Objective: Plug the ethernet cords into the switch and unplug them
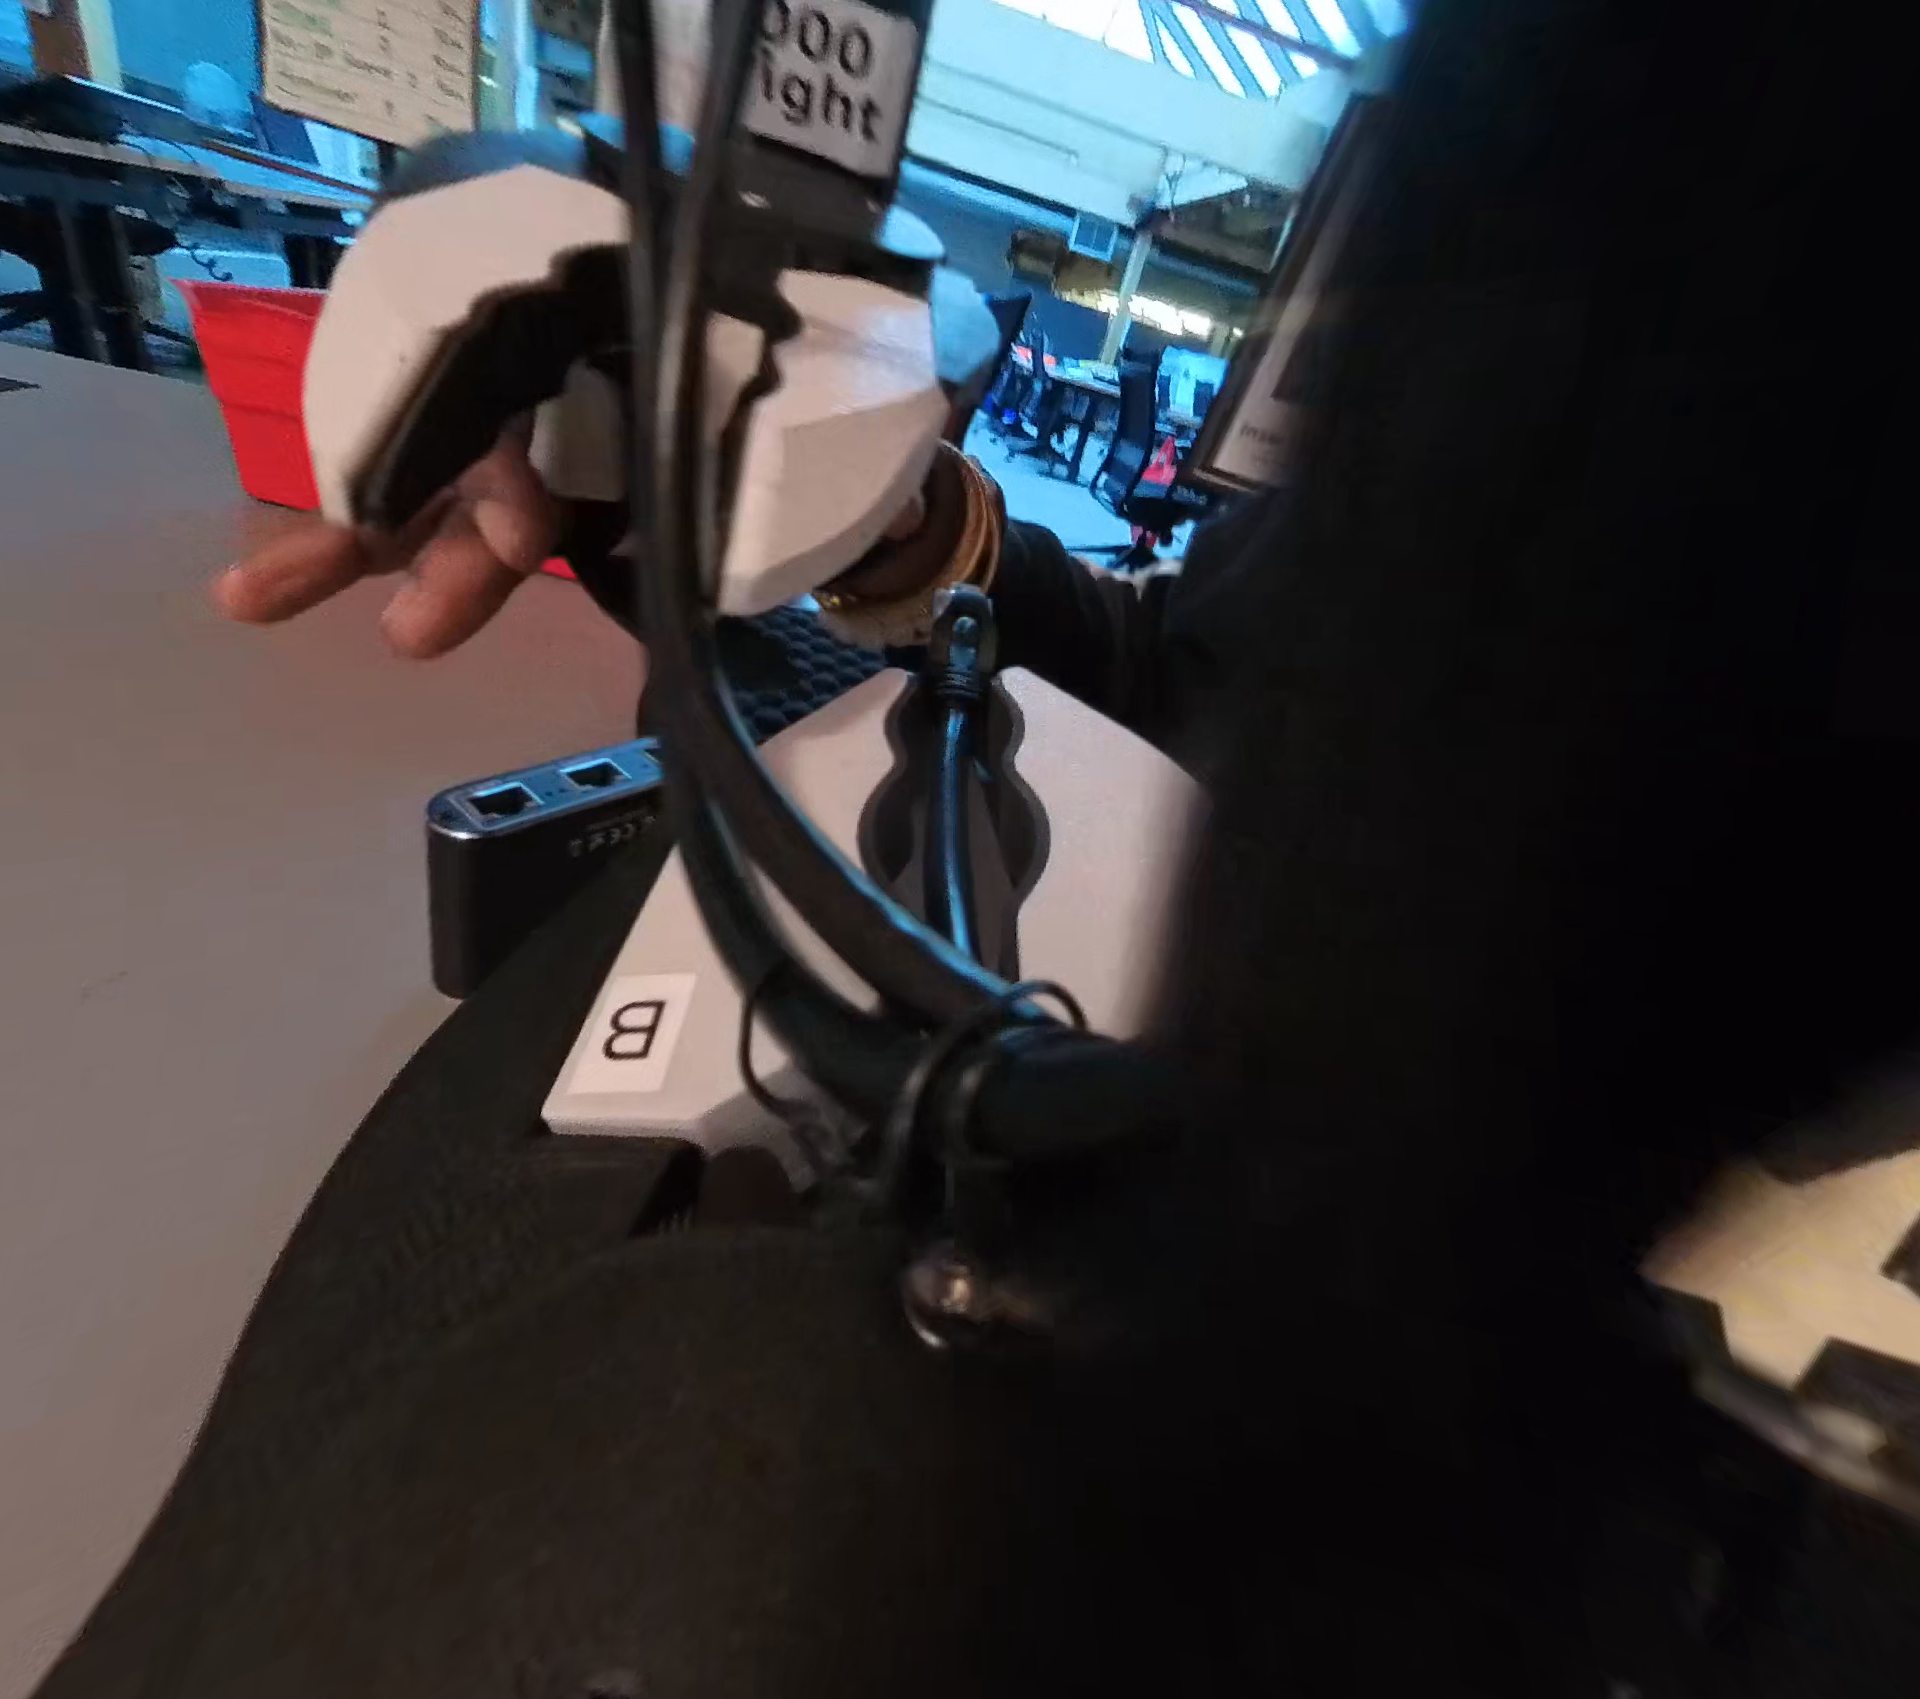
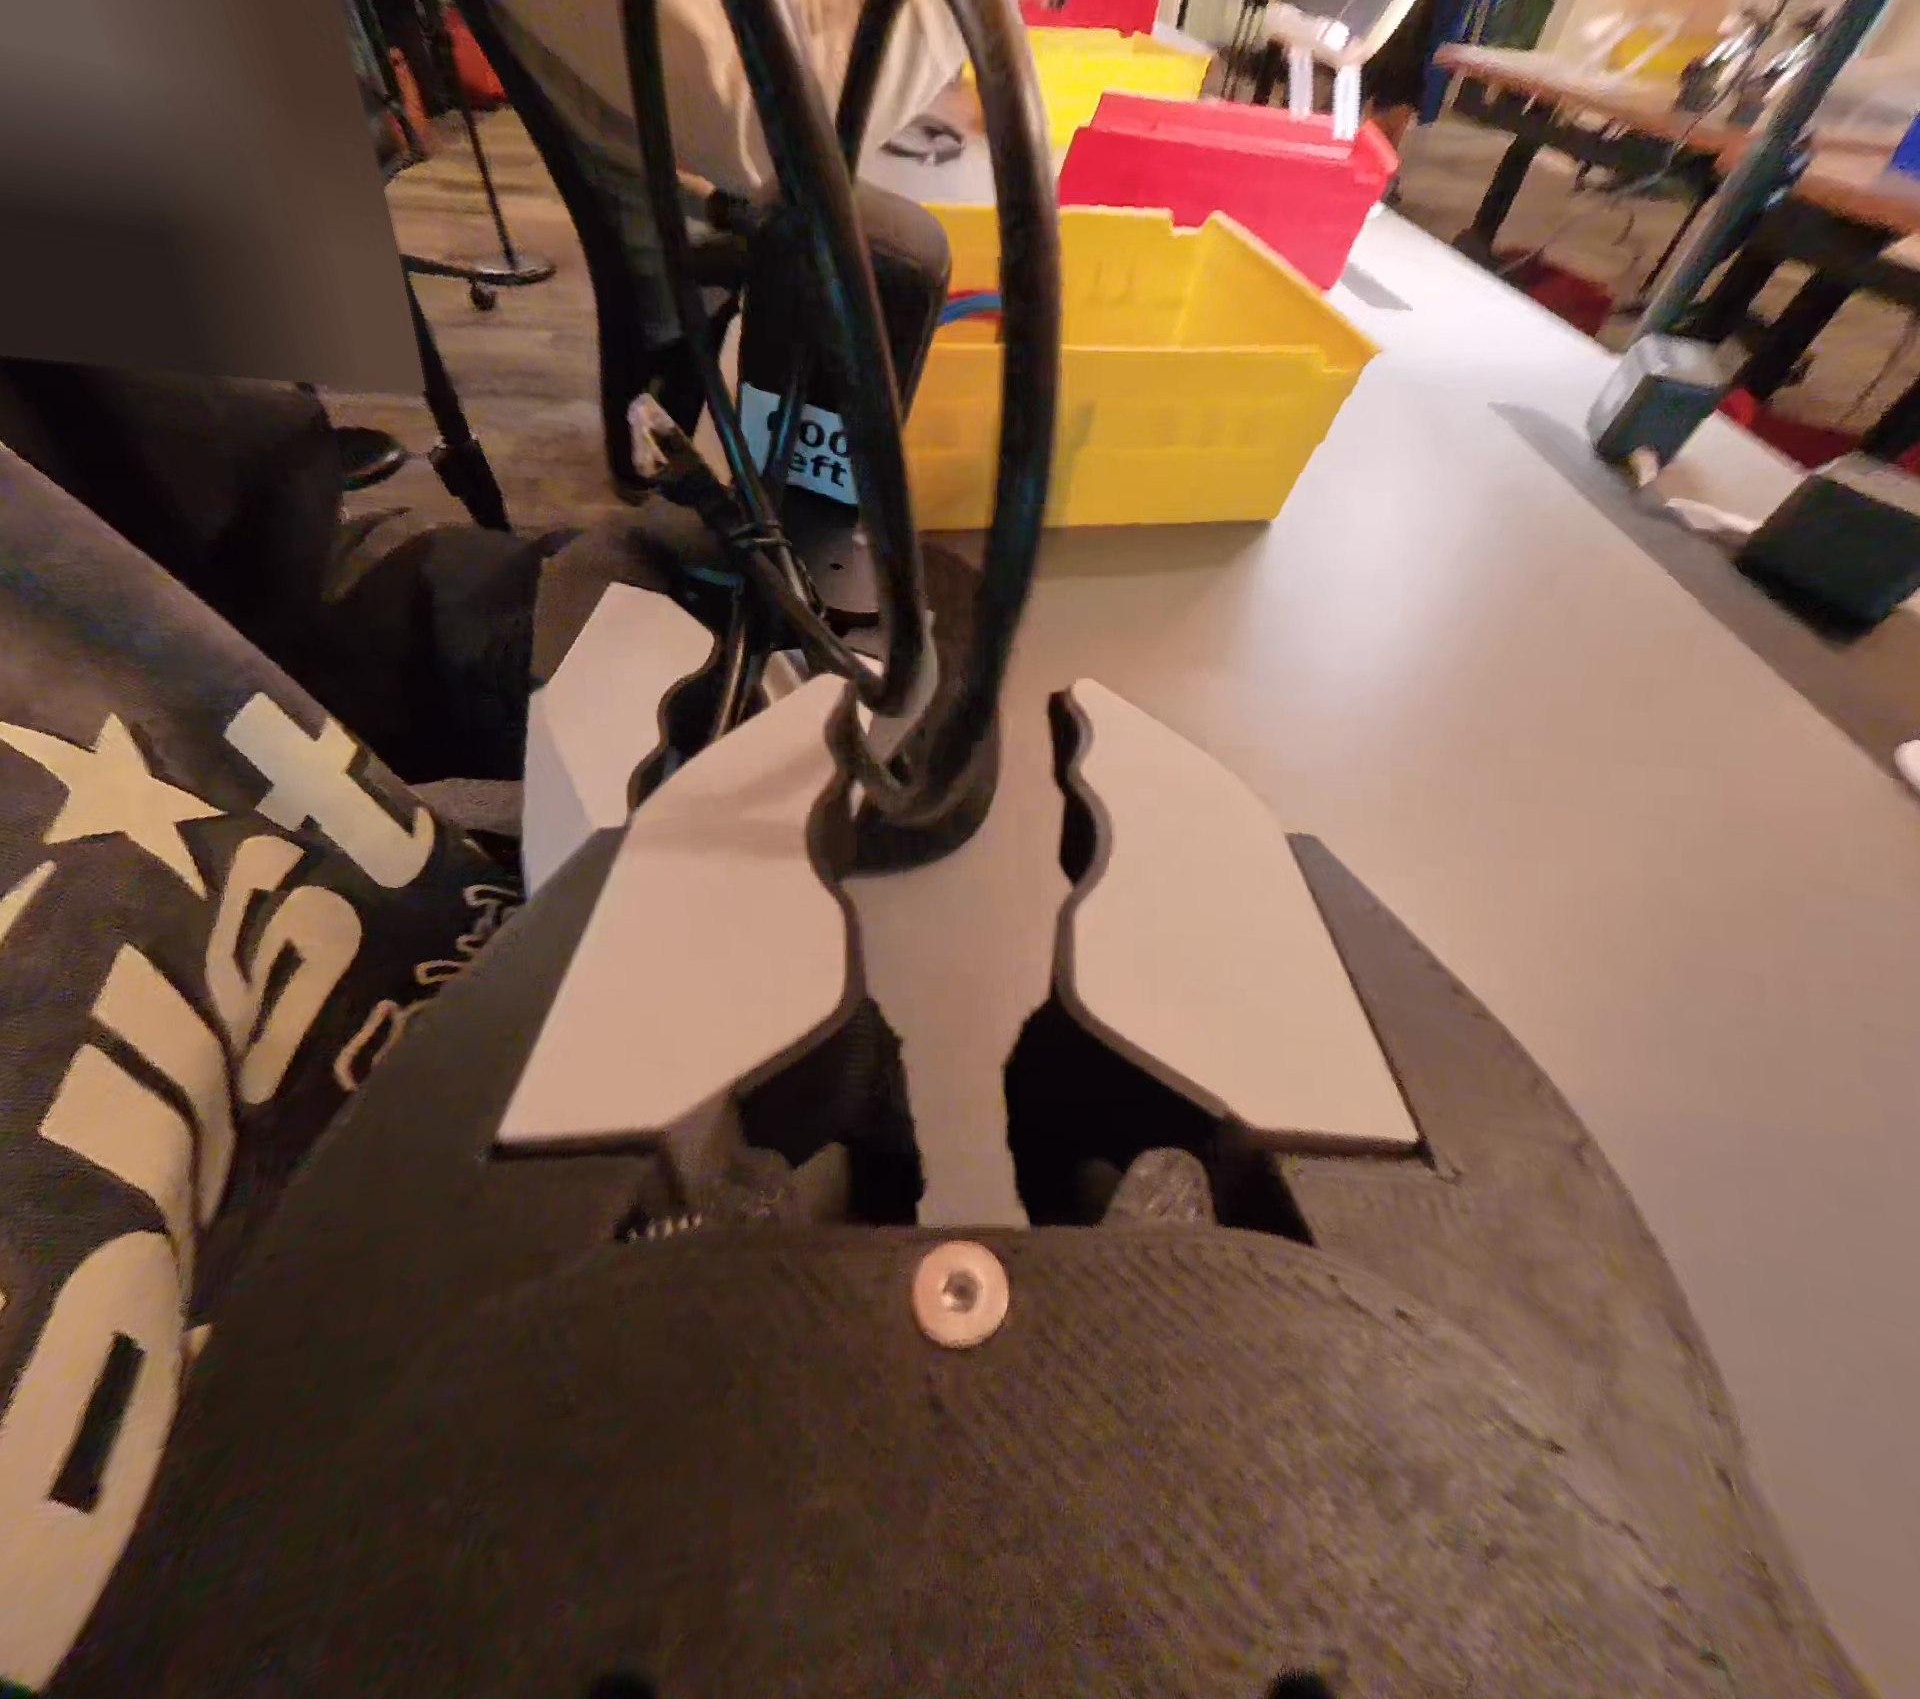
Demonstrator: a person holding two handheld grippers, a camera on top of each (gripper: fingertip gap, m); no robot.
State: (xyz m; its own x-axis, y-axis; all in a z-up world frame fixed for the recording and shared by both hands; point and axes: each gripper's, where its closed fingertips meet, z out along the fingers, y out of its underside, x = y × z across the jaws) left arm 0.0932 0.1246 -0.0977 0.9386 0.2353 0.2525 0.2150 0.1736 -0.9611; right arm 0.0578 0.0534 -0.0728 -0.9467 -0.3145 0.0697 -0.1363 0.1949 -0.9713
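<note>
Left gripper pinches thin black ethernet cord.

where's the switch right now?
Left wrist view only: the switch sits on the grey table, left of the left claw, below the person's hand; its visible ports look empty.

The switch is set on the tabletop, partly hidden behind the left hand-held gripper, ports turned upward. A cord is held between that gripper's fingers, plug end up. The right hand-held gripper is seen above and behind the switch. In the right wrist view, looped cables are stood between the right gripper's fingers, with bins lined up behind them on the tabletop.
</note>
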